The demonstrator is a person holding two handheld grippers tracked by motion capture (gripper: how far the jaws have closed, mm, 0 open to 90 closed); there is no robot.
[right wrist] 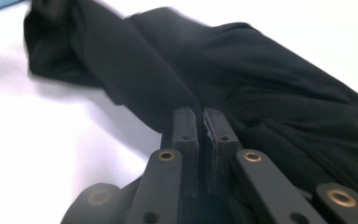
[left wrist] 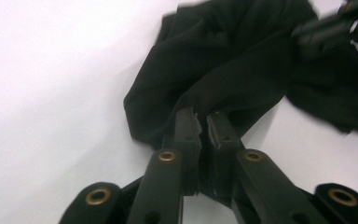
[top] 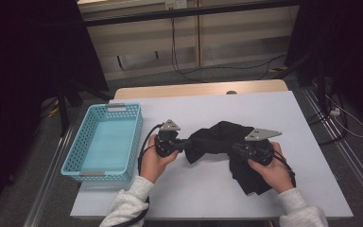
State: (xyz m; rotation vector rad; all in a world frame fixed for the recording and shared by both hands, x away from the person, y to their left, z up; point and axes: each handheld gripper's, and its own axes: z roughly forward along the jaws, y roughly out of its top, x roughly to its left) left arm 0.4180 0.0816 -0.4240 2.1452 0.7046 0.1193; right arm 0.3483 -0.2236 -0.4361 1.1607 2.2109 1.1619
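Black garment [top: 220, 142], crumpled on white table [top: 264, 109] right of blue basket [top: 105, 142]; left gripper [top: 185, 144] clamped on its left edge, right gripper [top: 234, 148] clamped on a fold at its right side

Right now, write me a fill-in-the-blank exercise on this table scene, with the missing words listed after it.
1. The left gripper has its jaws shut on the black ____.
2. The right gripper has its jaws ____ on the same black garment.
3. The blue basket stands to the ____ of the garment in the high view.
4. The basket and garment rest on a ____ table.

Missing words: garment; shut; left; white
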